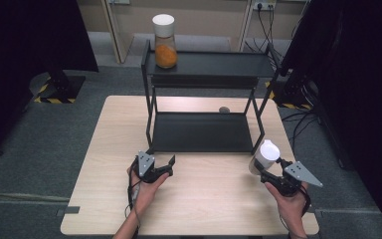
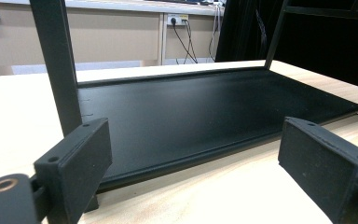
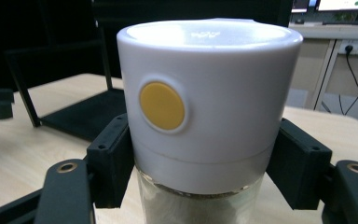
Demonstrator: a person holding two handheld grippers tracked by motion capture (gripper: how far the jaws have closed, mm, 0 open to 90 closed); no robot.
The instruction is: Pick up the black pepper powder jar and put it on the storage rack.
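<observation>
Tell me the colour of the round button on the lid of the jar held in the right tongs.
Yellow-orange, on the white-lidded glass jar; the right gripper view shows it best.

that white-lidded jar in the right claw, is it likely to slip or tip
The jar looks rigid, with a smooth lid, so it may slip in the right claw, whose jaws grip at the lid's lower edge. Tall and narrow, it could tip if set down carelessly. Its clear body may be breakable.

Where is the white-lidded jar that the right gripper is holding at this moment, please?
In the high view the white-lidded jar sits between the right gripper's jaws at the table's front right, just off the black shelf rack's front right leg.
</observation>
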